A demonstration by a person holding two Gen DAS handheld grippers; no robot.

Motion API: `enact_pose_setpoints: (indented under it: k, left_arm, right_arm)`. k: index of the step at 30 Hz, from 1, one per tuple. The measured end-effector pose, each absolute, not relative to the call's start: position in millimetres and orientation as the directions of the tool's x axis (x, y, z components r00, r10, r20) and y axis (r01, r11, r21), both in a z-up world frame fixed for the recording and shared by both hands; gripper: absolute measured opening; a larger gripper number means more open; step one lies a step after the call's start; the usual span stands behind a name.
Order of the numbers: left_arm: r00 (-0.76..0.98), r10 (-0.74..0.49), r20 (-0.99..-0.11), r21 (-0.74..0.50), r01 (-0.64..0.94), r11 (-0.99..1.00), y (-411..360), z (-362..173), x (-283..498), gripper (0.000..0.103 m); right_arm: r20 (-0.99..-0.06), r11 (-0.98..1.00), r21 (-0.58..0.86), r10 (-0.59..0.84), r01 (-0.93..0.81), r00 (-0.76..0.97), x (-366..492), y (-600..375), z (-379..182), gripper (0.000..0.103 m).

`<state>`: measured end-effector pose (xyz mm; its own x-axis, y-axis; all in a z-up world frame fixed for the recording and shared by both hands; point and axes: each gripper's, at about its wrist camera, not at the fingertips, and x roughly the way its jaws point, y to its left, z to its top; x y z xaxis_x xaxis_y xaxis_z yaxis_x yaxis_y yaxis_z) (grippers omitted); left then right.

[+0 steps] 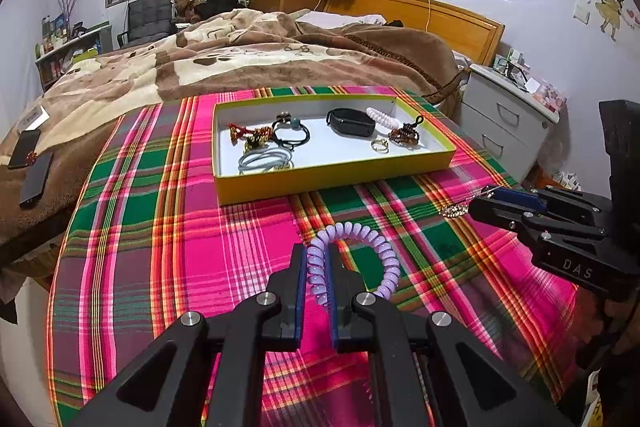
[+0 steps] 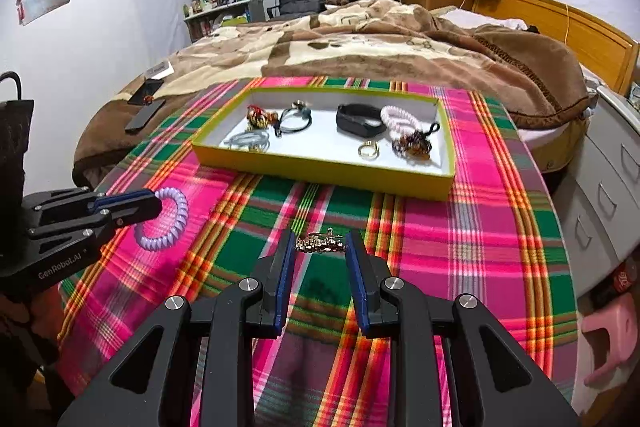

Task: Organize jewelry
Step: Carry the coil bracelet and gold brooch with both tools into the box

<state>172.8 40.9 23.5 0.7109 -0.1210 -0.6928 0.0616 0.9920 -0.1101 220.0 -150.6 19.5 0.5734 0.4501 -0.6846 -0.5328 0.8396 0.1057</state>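
While both grippers hang above the plaid tablecloth [image 1: 192, 259], each one grasps a separate piece of jewelry. The left gripper [image 1: 318, 267] is clenched on a lilac spiral hair tie [image 1: 380, 247], one side of the coil pinched between its blue pads and the rest of the loop curving out to the right of the fingers. The right gripper [image 2: 320, 247] holds a small gold rhinestone hair clip [image 2: 320, 243] spanning the gap between its fingertips, with the cloth visible beneath it. Beyond both grippers, a shallow yellow-rimmed tray [image 2: 320, 171] with a white floor rests on the cloth. At the tray's left end lie a grey hair tie [image 2: 248, 139], a red-and-gold clip [image 2: 259, 117] and a black hair tie [image 2: 294, 121]; at its right end lie a black wristband [image 2: 358, 121], a pale pink spiral tie [image 2: 400, 119], a gold ring [image 2: 368, 149] and a brown claw clip [image 2: 414, 143]. Behind the tray is a bed with a brown blanket [image 1: 240, 63], on which two dark phones [image 1: 36, 175] lie.
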Motion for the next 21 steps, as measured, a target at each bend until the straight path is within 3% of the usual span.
enact_pose_setpoints:
  k: [10,21]
  left_arm:
    - [0.74,-0.123,-0.661,-0.1,0.076,0.992,48.3,45.7,201.6,0.008]
    - [0.735,-0.119,-0.668,-0.07,0.097,0.993,52.2,45.9,259.6,0.008]
  right_arm:
    - [-0.622,0.847,0.119,0.47,-0.518,0.626,244.5,-145.9,49.2,0.026]
    - [-0.623,0.843,0.138,0.482,-0.519,0.617,296.7,-130.2,43.5,0.026]
